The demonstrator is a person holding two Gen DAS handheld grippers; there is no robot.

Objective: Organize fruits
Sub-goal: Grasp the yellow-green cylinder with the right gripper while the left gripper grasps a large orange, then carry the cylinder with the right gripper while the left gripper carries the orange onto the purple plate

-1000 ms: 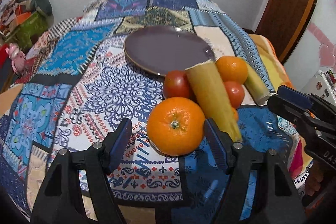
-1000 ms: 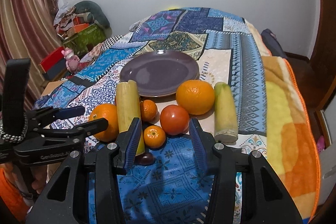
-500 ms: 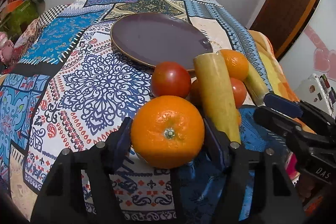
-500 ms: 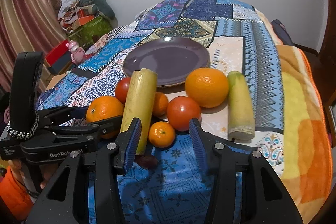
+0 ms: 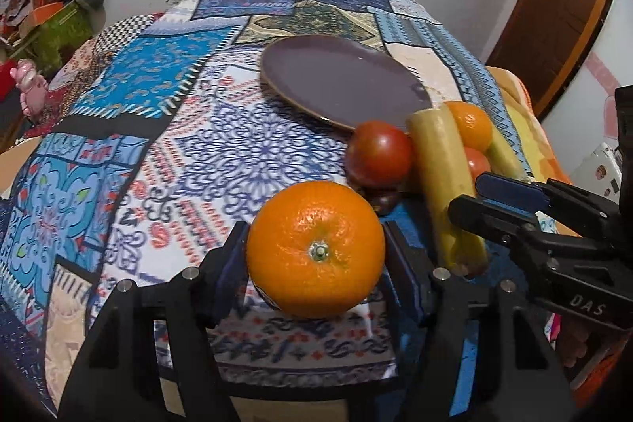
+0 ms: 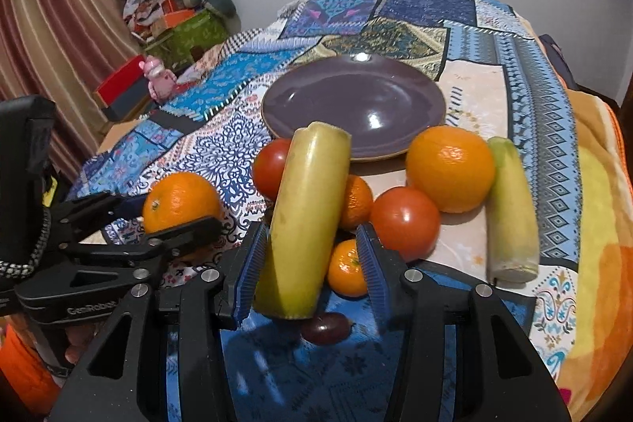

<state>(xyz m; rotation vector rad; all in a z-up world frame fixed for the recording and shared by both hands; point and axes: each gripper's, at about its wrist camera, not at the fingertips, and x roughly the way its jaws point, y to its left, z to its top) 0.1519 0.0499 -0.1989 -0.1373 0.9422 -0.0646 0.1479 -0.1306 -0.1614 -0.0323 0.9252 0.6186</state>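
Observation:
My left gripper (image 5: 314, 252) is shut on a large orange (image 5: 315, 250) and holds it just above the patterned cloth; it also shows in the right wrist view (image 6: 180, 200). My right gripper (image 6: 310, 260) is open, its fingers on either side of a long yellow fruit piece (image 6: 306, 216) that leans on the pile, with a small mandarin (image 6: 348, 273) also between them. An empty purple plate (image 6: 356, 101) lies behind the pile. Two tomatoes (image 6: 405, 218), a second large orange (image 6: 449, 169) and a pale green fruit piece (image 6: 510, 208) lie beside it.
A dark grape-like fruit (image 6: 326, 328) lies on the blue cloth just in front of the right gripper. The table drops off at the orange blanket edge (image 6: 601, 224) on the right. Clutter, a pink toy (image 6: 158, 78) and curtains stand at the far left.
My left gripper has closed on the large orange and lifted it slightly. My right gripper has moved forward around the long yellow fruit piece, still open.

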